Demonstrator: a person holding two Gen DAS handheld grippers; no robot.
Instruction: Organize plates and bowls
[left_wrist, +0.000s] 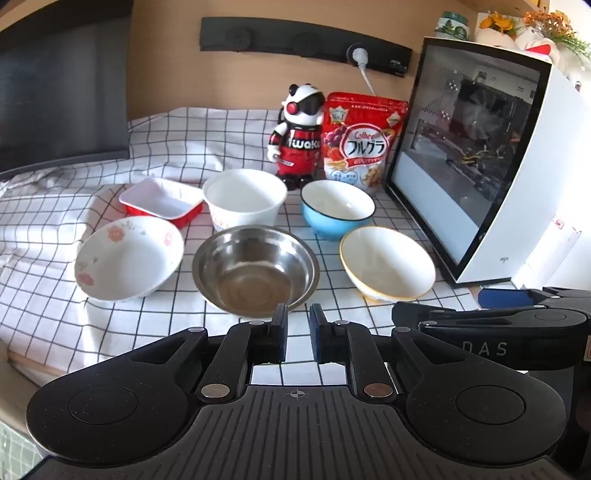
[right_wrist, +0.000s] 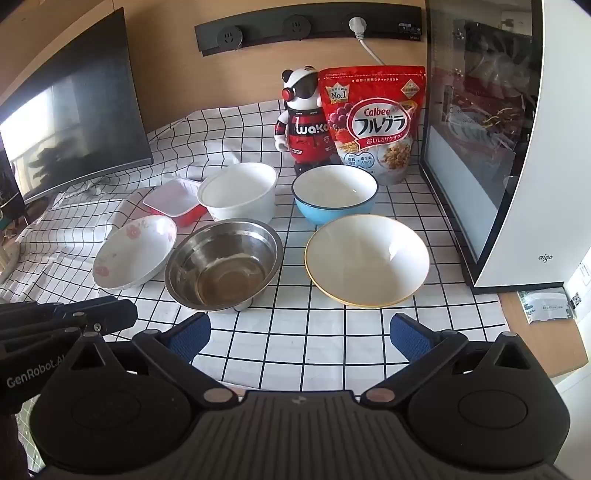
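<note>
Six dishes sit on a checked cloth. Front row: a floral white bowl (left_wrist: 129, 258) (right_wrist: 135, 256), a steel bowl (left_wrist: 255, 271) (right_wrist: 223, 264), a yellow-rimmed white bowl (left_wrist: 386, 267) (right_wrist: 367, 260). Back row: a red rectangular dish (left_wrist: 162, 201) (right_wrist: 175, 201), a tall white bowl (left_wrist: 245, 199) (right_wrist: 238, 192), a blue bowl (left_wrist: 336, 208) (right_wrist: 334, 194). My left gripper (left_wrist: 298, 314) is nearly shut and empty, just in front of the steel bowl. My right gripper (right_wrist: 299, 328) is open and empty, in front of the steel and yellow-rimmed bowls.
A panda robot toy (left_wrist: 299, 136) (right_wrist: 304, 118) and a red cereal bag (left_wrist: 364, 136) (right_wrist: 373, 122) stand behind the bowls. A white glass-sided case (left_wrist: 480, 158) (right_wrist: 517, 147) stands at the right. A dark monitor (right_wrist: 74, 114) stands at the left.
</note>
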